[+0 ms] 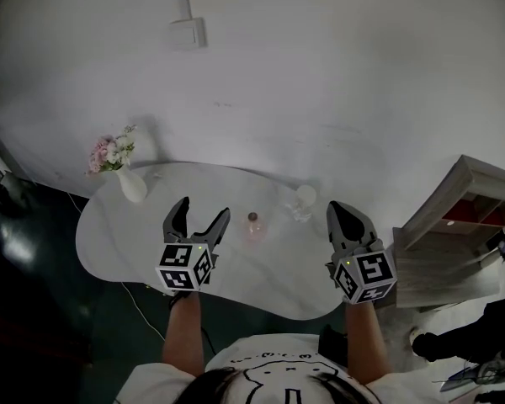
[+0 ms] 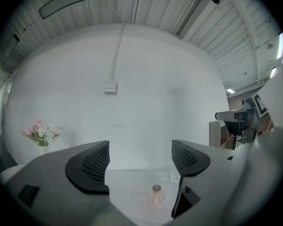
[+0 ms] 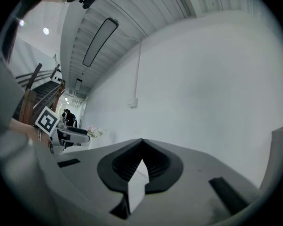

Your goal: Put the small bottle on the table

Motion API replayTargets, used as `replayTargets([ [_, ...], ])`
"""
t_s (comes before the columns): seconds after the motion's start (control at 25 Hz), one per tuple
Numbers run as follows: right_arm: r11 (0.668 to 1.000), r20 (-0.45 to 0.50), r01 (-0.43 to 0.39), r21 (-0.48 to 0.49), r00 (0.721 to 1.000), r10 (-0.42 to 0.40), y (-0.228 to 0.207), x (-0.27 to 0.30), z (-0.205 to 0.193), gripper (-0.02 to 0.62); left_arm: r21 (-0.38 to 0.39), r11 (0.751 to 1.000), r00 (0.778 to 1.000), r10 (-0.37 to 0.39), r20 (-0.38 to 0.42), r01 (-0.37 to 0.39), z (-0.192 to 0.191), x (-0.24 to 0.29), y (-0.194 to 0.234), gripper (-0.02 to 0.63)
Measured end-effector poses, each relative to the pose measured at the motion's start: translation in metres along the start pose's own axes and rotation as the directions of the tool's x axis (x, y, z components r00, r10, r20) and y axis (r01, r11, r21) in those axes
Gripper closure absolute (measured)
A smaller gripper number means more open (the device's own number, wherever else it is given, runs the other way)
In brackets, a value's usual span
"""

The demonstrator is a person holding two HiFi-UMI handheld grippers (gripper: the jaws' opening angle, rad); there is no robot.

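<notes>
A small pinkish round bottle (image 1: pixel 253 225) with a brown cap stands upright on the white oval table (image 1: pixel 151 259). In the left gripper view the bottle (image 2: pixel 155 197) shows low between the jaws, some way ahead. My left gripper (image 1: pixel 204 213) hovers just left of the bottle, open and empty; its black fingertips (image 2: pixel 92 166) stand wide apart. My right gripper (image 1: pixel 340 214) hangs to the right of the bottle, shut with nothing in it. In the right gripper view its tips (image 3: pixel 142 161) meet.
A white vase of pink flowers (image 1: pixel 122 168) stands at the table's back left. A clear glass object (image 1: pixel 302 202) sits behind the bottle to the right. A wooden shelf unit (image 1: pixel 459 225) is at the right; a white wall behind.
</notes>
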State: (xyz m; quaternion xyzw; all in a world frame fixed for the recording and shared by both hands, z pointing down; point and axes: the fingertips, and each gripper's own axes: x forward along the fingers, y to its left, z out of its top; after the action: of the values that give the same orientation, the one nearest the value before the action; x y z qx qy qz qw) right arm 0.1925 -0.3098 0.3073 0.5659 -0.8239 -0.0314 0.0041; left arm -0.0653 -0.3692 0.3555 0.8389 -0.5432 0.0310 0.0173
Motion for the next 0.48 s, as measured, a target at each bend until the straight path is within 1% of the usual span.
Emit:
replayTargets([
  [0.12,0.999,0.014,0.026,-0.045,1.0,-0.026,-0.003,0.0,0.015,0.603,0.023,1.0,0.999,0.003,0.035,-0.004,0.018,-0.005,0.004,0.184],
  [0.24,0.996,0.034,0.046,-0.076,0.998,-0.044,-0.003,0.0,0.029,0.603,0.069,0.997,0.997,0.018,0.07,-0.023,0.037,-0.012,0.009,0.188],
  [0.28,0.995,0.039,0.051,-0.089,0.998,-0.048,-0.003,0.0,0.033,0.603,0.086,0.995,0.995,0.033,0.091,-0.041,0.044,-0.016,0.012,0.24],
  [0.32,0.993,0.043,0.056,-0.101,0.998,-0.052,-0.002,0.0,0.036,0.603,0.099,0.993,0.992,0.051,0.118,-0.063,0.053,-0.021,0.015,0.428],
  [0.36,0.992,0.048,0.06,-0.111,0.997,-0.055,-0.001,0.0,0.04,0.602,0.108,0.991,0.988,0.061,0.145,-0.077,0.061,-0.026,0.018,0.595],
  [0.48,0.989,0.07,0.068,-0.132,0.996,-0.059,0.002,-0.002,0.053,0.602,0.15,0.986,0.98,0.035,0.195,-0.066,0.083,-0.034,0.015,0.601],
])
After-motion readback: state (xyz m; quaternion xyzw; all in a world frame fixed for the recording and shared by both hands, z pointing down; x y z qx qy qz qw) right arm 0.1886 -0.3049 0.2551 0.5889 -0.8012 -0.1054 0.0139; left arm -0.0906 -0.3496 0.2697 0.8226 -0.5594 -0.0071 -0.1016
